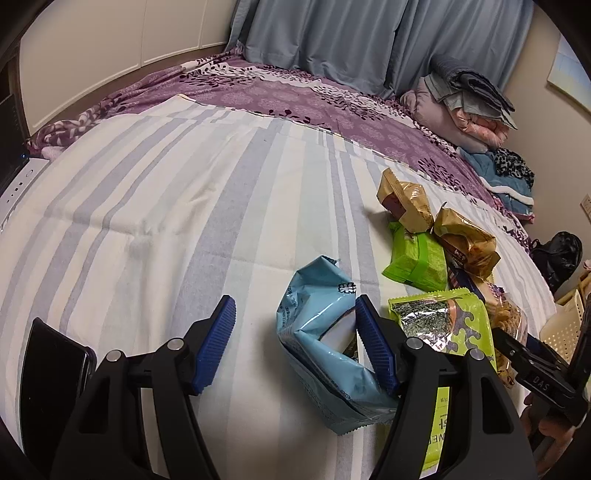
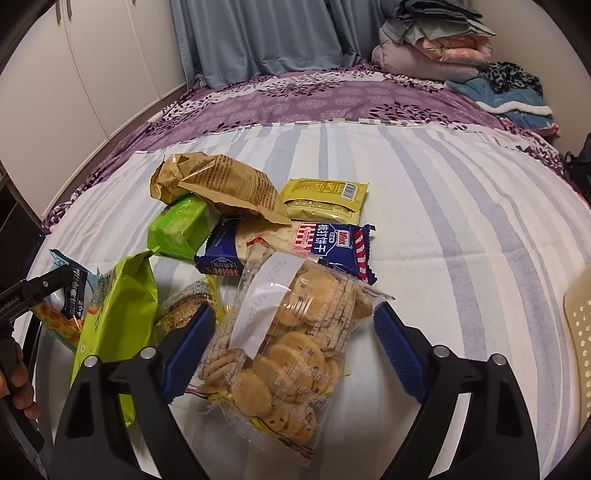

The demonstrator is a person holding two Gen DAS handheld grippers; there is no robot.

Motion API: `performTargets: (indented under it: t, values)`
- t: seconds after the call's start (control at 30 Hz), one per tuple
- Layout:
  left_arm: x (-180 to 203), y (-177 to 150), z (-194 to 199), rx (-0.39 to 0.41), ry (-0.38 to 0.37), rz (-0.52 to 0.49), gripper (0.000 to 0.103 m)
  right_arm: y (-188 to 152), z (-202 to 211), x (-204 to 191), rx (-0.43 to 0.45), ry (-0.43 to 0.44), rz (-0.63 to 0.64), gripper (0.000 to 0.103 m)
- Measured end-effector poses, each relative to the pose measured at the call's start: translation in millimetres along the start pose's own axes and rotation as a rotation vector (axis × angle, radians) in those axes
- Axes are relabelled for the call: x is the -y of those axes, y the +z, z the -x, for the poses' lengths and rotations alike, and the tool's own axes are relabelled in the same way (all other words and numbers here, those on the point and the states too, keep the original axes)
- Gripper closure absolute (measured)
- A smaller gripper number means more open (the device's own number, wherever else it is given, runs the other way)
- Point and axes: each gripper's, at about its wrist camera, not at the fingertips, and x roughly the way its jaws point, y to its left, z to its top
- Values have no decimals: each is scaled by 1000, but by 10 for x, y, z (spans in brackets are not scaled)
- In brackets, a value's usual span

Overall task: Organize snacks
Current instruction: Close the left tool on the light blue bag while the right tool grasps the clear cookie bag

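Several snack packets lie in a heap on a striped bedsheet (image 1: pixel 184 206). My left gripper (image 1: pixel 295 314) is open. A crumpled light-blue packet (image 1: pixel 317 332) rests against its right pad, and the left pad (image 1: pixel 216 343) stands apart from it. My right gripper (image 2: pixel 294 312) is open around a clear bag of cookies (image 2: pixel 295 347). Its left pad (image 2: pixel 188 354) is at the bag's edge, its right pad apart from the bag. Beyond the cookies lie a blue-and-red cracker pack (image 2: pixel 325 240), a yellow packet (image 2: pixel 325 199), a gold bag (image 2: pixel 229 184), a green packet (image 2: pixel 177 229) and a lime seaweed packet (image 2: pixel 122 310).
A cream perforated basket (image 2: pixel 580 332) stands at the right edge of the bed. A dark phone (image 1: pixel 51 365) lies at the near left. Folded blankets (image 2: pixel 436 40) are piled at the far right on the purple cover (image 2: pixel 314 99), before a grey-blue curtain (image 2: pixel 258 33).
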Motion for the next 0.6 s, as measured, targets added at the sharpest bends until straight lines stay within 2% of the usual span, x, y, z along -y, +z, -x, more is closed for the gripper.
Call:
performTargets:
  t: [0.27,0.5,0.6]
  values:
    - [-45,-39,-2,-29,-39,50,30,17,6,-49,2,-8,13,29]
    - [48,-48,-33,-38,-23,17,29,15,15,-52,8,-11,22,34]
    - [112,-26,-80,-47,-31,8,29,13,46,-65,12,1,26,42]
